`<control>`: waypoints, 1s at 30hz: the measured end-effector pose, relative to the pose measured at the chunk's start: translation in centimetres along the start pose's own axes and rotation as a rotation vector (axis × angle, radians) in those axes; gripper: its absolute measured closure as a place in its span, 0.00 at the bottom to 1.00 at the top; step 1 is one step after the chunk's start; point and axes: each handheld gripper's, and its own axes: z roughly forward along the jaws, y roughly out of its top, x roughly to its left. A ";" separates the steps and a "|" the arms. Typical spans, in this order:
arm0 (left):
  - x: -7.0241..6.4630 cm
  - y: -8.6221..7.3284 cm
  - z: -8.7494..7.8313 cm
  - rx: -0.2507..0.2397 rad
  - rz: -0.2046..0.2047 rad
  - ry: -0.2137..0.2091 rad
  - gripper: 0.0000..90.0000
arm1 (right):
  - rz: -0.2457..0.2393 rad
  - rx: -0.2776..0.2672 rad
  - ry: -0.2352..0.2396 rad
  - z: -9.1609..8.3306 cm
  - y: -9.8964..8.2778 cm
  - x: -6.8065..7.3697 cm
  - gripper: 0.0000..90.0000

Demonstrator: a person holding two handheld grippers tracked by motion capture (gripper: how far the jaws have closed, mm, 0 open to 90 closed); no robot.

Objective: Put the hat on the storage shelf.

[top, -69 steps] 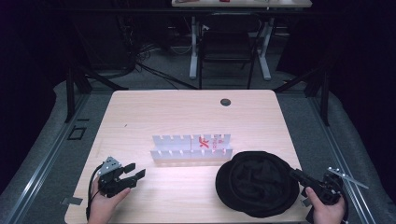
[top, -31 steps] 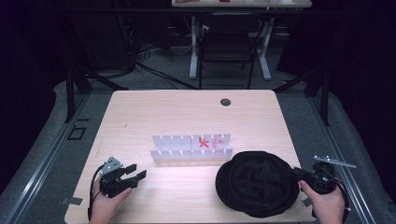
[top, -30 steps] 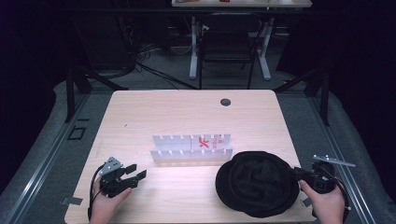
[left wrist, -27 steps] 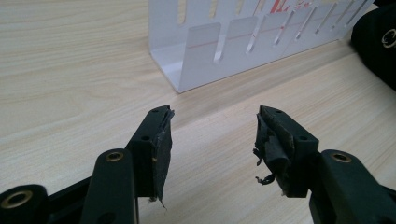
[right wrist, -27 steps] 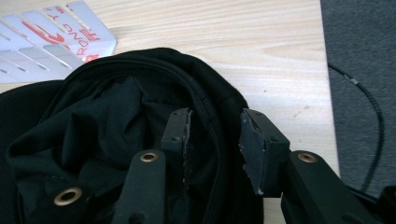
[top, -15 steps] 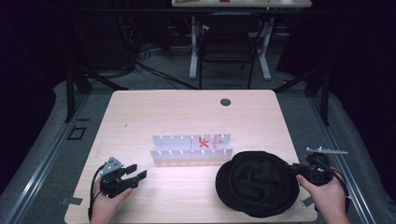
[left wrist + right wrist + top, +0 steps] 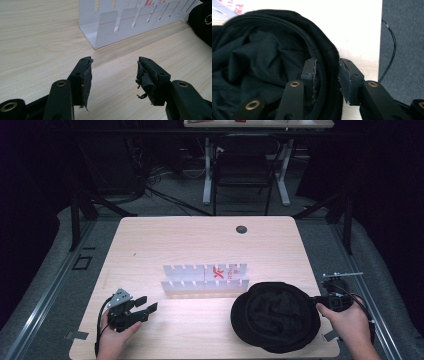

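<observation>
High view: a black hat (image 7: 275, 316) lies on the near right part of the wooden table (image 7: 200, 240), just in front of the right end of a white slotted rack (image 7: 205, 279). The hat sits with its hollow side up, its opening facing the ceiling; its outline is nearly round, slightly longer across the table from left to right, and folds of lining show inside.

The right gripper (image 7: 331, 303) reaches in level from the table's right edge, its tips at the hat's right rim. In the right gripper view (image 7: 327, 75) the jaws straddle that thick rim, one inside the hollow and one outside. They have just been closing, with the rim between them, but a gap remains and the pads are not yet pressing on the fabric.

The left gripper (image 7: 142, 306) rests at the near left, well apart from the hat, pointing toward the rack. In the left gripper view (image 7: 113, 72) its jaws stand wide apart over bare wood.
</observation>
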 end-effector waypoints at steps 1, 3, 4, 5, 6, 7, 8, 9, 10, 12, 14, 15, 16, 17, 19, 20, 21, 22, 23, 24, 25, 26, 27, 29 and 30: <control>0.0 0.0 0.0 0.000 -0.001 0.000 0.51 | 0.004 0.008 -0.006 0.1 0.1 -0.2 0.74; 0.0 0.0 0.0 0.003 0.001 0.001 0.51 | 0.017 0.030 -0.015 0.5 0.2 -0.5 0.74; 0.0 0.0 0.0 0.005 0.000 0.000 0.51 | 0.025 0.042 -0.023 0.7 0.3 -0.7 0.75; 0.0 0.0 0.0 0.010 0.002 -0.002 0.51 | 0.029 0.051 -0.030 0.8 0.3 -0.8 0.75; 0.0 0.0 0.0 0.016 0.003 0.000 0.51 | 0.033 0.061 -0.036 0.9 0.4 -0.8 0.76; 0.0 0.0 0.0 0.015 0.003 0.000 0.51 | 0.033 0.075 -0.039 1.0 0.4 -0.9 0.76; 0.0 0.0 0.1 0.016 0.003 -0.001 0.51 | 0.032 0.086 -0.044 1.1 0.5 -1.0 0.76; 0.0 0.0 0.1 0.009 0.002 0.003 0.51 | 0.035 0.093 -0.037 1.1 0.5 -1.0 0.76; -0.1 0.0 0.1 0.007 0.001 0.005 0.51 | 0.045 0.105 -0.038 1.2 0.5 -1.0 0.76; 0.0 0.0 0.1 0.010 0.000 -0.001 0.51 | 0.050 0.122 -0.037 1.3 0.5 -1.1 0.76; 0.0 0.0 0.1 0.010 -0.003 -0.001 0.51 | 0.063 0.153 -0.034 1.3 0.5 -1.2 0.78; 0.0 -0.1 0.1 0.004 -0.005 0.000 0.51 | 0.062 0.167 -0.036 1.3 0.5 -1.2 0.78; 0.0 -0.1 0.1 0.004 -0.006 0.000 0.51 | 0.060 0.172 -0.040 1.4 0.4 -1.2 0.79; 0.0 -0.1 0.1 0.004 -0.006 0.000 0.51 | 0.063 0.182 -0.038 1.4 0.4 -1.2 0.79; 0.0 0.0 0.1 0.008 -0.006 -0.001 0.51 | 0.067 0.204 -0.039 1.6 0.3 -1.2 0.80; 0.0 0.0 0.1 0.013 -0.005 -0.003 0.51 | 0.075 0.227 -0.039 1.6 0.3 -1.2 0.80; 0.0 0.0 0.1 0.011 -0.005 -0.002 0.51 | 0.075 0.233 -0.034 1.7 0.3 -1.3 0.80; 0.0 0.0 0.1 0.012 -0.004 -0.002 0.51 | 0.084 0.245 -0.032 1.8 0.2 -1.3 0.81; 0.1 0.0 0.1 0.014 -0.004 -0.003 0.51 | 0.085 0.258 -0.034 1.9 0.2 -1.4 0.81; 0.1 0.0 0.2 0.014 -0.004 -0.002 0.51 | 0.082 0.291 -0.050 1.8 0.3 -1.4 0.81; 0.1 0.0 0.2 0.014 -0.006 -0.003 0.51 | 0.098 0.281 -0.032 2.0 0.1 -1.5 0.81; 0.1 -0.1 0.2 0.014 -0.007 -0.002 0.51 | 0.111 0.299 -0.023 2.0 0.1 -1.5 0.82; 0.1 -0.1 0.2 0.014 -0.007 -0.002 0.51 | 0.108 0.308 -0.018 2.1 0.1 -1.6 0.83; 0.1 -0.1 0.2 0.013 -0.008 0.000 0.51 | 0.114 0.323 -0.008 2.2 0.0 -1.7 0.84; 0.1 -0.1 0.2 0.011 -0.010 0.001 0.51 | 0.124 0.321 -0.009 2.3 -0.1 -1.7 0.84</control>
